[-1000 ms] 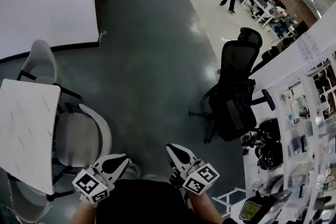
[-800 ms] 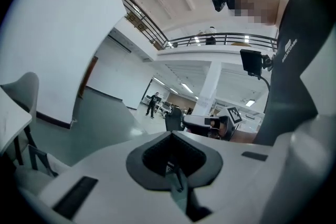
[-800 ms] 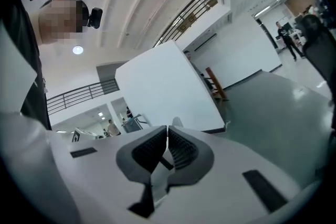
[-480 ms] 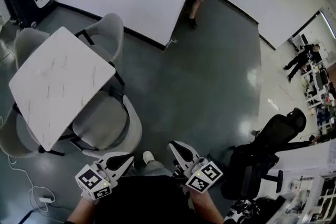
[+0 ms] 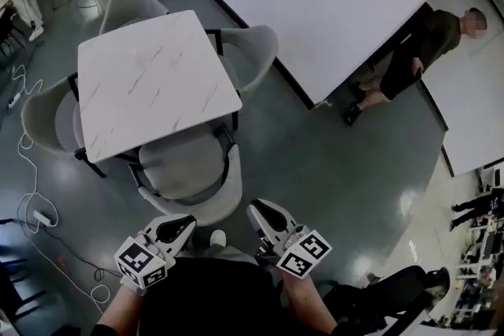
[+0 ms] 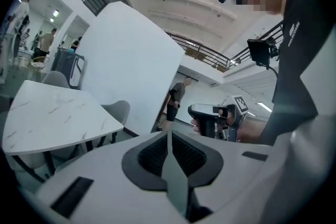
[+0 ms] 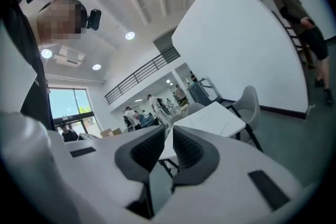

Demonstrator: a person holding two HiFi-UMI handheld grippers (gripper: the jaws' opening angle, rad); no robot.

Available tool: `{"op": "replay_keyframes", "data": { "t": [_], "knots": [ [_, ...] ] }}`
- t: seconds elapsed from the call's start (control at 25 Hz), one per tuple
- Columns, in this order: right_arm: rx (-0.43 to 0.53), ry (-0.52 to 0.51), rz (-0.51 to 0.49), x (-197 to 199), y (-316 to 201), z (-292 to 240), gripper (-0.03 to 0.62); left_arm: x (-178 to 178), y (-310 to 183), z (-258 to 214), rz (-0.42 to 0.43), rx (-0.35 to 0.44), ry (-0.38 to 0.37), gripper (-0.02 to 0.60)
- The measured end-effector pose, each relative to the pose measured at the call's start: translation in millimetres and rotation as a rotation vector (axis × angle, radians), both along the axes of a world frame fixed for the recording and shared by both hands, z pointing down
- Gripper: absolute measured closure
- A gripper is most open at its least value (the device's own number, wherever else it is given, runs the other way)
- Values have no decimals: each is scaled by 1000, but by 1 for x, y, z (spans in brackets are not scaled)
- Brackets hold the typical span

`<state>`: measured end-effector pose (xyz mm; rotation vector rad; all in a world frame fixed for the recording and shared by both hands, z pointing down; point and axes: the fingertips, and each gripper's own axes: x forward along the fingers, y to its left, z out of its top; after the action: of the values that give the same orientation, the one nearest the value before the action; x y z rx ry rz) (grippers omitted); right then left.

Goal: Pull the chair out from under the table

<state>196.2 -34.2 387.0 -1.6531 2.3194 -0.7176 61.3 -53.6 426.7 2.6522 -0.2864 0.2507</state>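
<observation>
view: head
chair (image 5: 191,183): the nearest one. Seat is tucked under the near edge of the tabletop (image 5: 153,79), curved back toward the wearer. Pull not started.
left gripper (image 5: 180,225): low at the wearer's body, just short of the chair back, touching nothing.
right gripper (image 5: 261,210): beside the back's right end, also apart from it.
other chairs (image 5: 253,49): three more round the tabletop. Not the target.
cable (image 5: 35,204): on the floor left of the chair. Looks clear of the pull path.
person (image 5: 409,51): by the white wall, well apart.
grab spot: top rim of the back, one gripper either side of centre. Both must open first.
pull: I'd go straight back and level so the legs slide and don't snag the table frame. Pulling with only one side would likely slew the chair.

view: left gripper
left fingers (image 6: 148,157): pressed together, nothing between them.
aim: looks across at the right gripper and the wall, not at the chair. Needs swinging round to the back rim.

view: right gripper
right fingers (image 7: 140,152): all but closed, only a thin slit. Nothing in it, tabletop shows through.
chair: the near one isn't visible here, likely behind the gripper body. Only a far-side chair shows.
</observation>
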Motion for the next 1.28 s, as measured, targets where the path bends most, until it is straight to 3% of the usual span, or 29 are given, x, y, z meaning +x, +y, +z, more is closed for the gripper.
{"op": "replay_keyframes", "data": {
  "t": [0.16, 0.36, 0.48, 0.64, 1.0, 1.28],
  "knots": [
    [-42, 85, -208, -27, -23, 21, 500, -11, -11, 20, -117, 12, -37, 543],
    [-129, 307, -504, -70, -38, 75, 351, -9, -15, 61, -136, 68, -155, 394],
    [-175, 431, -691, -95, -34, 111, 269, -5, -11, 92, -95, 124, -256, 319],
    [-246, 602, -872, -109, -32, 169, 230, -1, -12, 139, -15, 184, -411, 283],
    [-396, 869, -1137, -111, -17, 267, 200, 11, 6, 233, 156, 227, -612, 229],
    [-480, 951, -1282, -114, 3, 330, 195, 20, 27, 293, 278, 232, -720, 229]
  ]
}}
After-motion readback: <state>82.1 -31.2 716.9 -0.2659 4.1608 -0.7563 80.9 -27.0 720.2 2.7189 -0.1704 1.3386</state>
